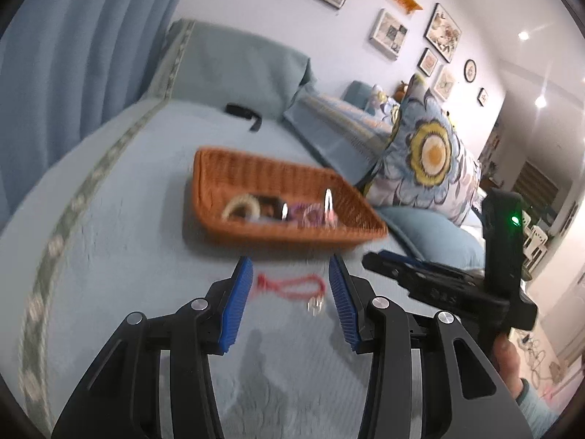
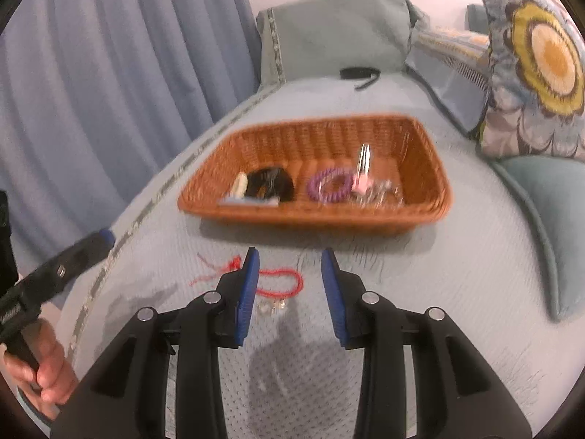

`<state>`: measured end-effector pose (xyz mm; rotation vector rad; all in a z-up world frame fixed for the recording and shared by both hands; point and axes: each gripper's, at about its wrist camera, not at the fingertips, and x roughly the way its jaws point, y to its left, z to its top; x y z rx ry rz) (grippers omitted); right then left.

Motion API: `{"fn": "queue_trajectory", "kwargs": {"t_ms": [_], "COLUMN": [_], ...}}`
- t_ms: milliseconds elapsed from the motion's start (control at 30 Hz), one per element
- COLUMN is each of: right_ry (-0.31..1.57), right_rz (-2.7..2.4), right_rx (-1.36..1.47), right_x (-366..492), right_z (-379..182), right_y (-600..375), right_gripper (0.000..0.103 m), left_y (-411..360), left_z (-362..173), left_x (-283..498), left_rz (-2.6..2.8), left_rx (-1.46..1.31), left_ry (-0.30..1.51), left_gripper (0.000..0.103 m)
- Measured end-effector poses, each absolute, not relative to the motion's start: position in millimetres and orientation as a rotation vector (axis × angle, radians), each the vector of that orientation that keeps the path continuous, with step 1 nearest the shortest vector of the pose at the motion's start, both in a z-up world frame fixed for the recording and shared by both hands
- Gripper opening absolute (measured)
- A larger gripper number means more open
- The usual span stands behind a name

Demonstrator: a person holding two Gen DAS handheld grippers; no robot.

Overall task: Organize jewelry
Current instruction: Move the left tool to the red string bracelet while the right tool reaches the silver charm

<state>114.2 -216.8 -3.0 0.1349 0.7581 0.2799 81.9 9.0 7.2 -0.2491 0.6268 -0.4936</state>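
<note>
The red cord bracelet (image 1: 290,287) with clear beads lies loose on the bed; both tongs (image 1: 290,278) (image 2: 290,274) stand apart, empty; no writing is readable.

Red cord bracelet (image 2: 279,283) flat on bedspread, near basket (image 2: 314,216)

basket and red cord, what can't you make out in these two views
- Basket contents, left wrist view: motion blur smears them and the near wall hides their lower parts.
- Clear pieces beside the purple coil, right wrist view: too blurred to identify.
- Red cord, right wrist view: a blue finger covers its middle.
</note>
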Motion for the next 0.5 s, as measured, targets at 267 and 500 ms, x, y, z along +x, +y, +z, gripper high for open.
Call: {"fn": "queue_trajectory", "kwargs": {"t_ms": [267, 500], "right_ry": [0.835, 0.925], "right_rz": [0.279, 0.320], "right_rx": [0.048, -0.044], "right_x": [139.5, 169.4], "right_z": [-34.8, -49.2], "right_y": [-203.6, -184.7], "right_gripper": [0.029, 0.026], "left_y": [12.8, 9.5], "left_z": [-27.7, -36.3], "left_x": [96.4, 100.4], "left_rz": [-0.478, -0.468], "left_rx": [-0.270, -0.265], "left_ry": [0.719, 0.755], "left_gripper": [0.041, 0.041]}}
